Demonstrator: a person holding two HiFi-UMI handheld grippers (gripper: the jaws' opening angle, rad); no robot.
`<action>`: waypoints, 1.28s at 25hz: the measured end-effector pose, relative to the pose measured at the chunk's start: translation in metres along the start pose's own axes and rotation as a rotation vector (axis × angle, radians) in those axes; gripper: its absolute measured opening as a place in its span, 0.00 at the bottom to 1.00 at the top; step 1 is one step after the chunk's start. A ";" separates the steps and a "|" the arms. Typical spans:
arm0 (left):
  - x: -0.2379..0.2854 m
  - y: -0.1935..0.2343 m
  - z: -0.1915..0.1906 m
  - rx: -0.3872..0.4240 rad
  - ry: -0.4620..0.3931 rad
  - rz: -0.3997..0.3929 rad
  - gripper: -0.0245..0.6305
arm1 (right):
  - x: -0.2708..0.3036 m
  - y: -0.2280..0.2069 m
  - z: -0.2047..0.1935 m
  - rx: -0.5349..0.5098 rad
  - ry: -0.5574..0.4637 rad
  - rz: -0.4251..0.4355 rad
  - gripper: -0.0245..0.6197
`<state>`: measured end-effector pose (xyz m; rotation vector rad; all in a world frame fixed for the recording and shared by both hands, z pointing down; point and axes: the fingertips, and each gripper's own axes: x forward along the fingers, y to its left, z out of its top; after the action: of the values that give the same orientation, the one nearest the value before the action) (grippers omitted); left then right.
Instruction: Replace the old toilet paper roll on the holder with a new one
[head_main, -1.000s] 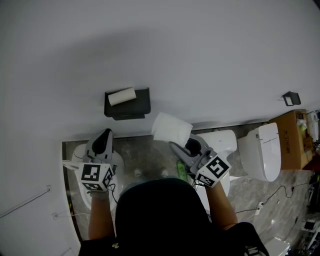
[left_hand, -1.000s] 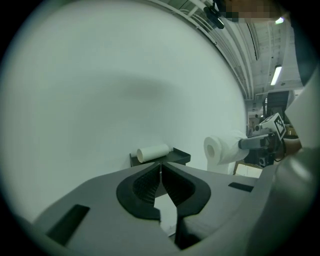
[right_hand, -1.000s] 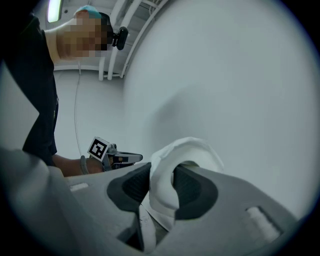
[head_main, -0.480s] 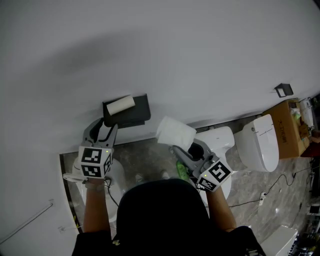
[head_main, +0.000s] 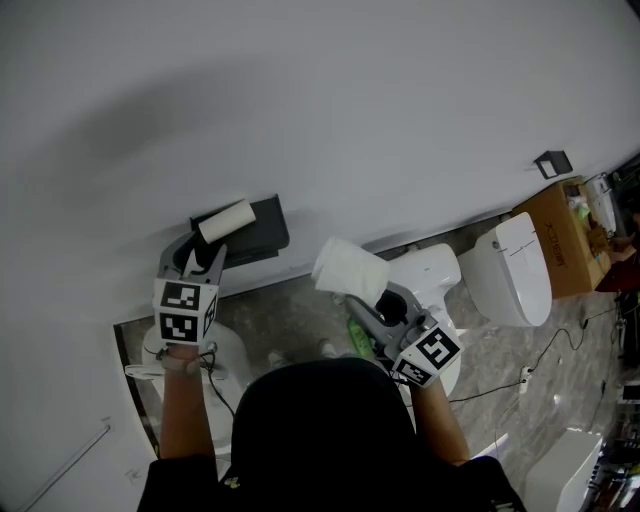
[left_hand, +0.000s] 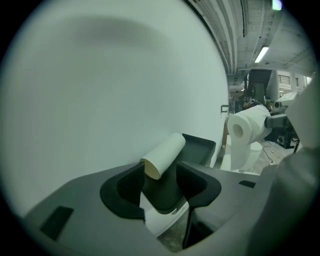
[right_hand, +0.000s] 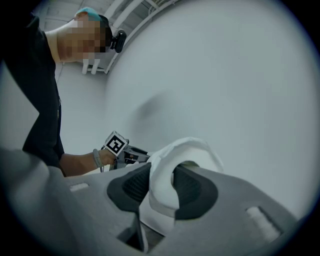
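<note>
The old roll (head_main: 226, 220), a nearly bare pale tube, lies on top of the black wall holder (head_main: 262, 228). My left gripper (head_main: 198, 258) is just below its near end, and its jaws have just been opening. In the left gripper view the tube's end (left_hand: 152, 167) shows in the gap between the open jaws, and the pads do not press on it. My right gripper (head_main: 358, 300) is shut on the new white roll (head_main: 347, 270), one jaw inside its core and one outside (right_hand: 172, 160). The new roll also shows at the right of the left gripper view (left_hand: 247, 125).
A white toilet (head_main: 435, 275) stands below the right gripper, with a second one (head_main: 520, 270) and a cardboard box (head_main: 565, 235) further right. A green bottle (head_main: 358, 340) is near the right hand. Another white fixture (head_main: 228, 352) sits under the left arm. Cables lie on the floor.
The left gripper moved up toward the holder and its jaws went from shut to wide open. The right gripper kept the new roll in about the same place.
</note>
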<state>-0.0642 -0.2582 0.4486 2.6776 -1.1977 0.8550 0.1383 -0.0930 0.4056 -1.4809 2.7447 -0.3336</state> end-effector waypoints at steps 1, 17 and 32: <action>0.002 0.000 0.000 0.001 0.004 -0.003 0.34 | 0.000 -0.001 0.000 0.001 -0.001 -0.005 0.24; 0.006 -0.001 -0.001 0.007 0.003 -0.004 0.17 | -0.005 -0.006 0.000 0.002 -0.008 -0.018 0.24; -0.061 -0.004 -0.010 -0.107 -0.112 0.053 0.09 | 0.007 0.020 0.005 -0.016 0.001 0.106 0.24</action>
<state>-0.0985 -0.2116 0.4256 2.6492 -1.3037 0.6349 0.1187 -0.0893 0.3974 -1.3321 2.8192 -0.3112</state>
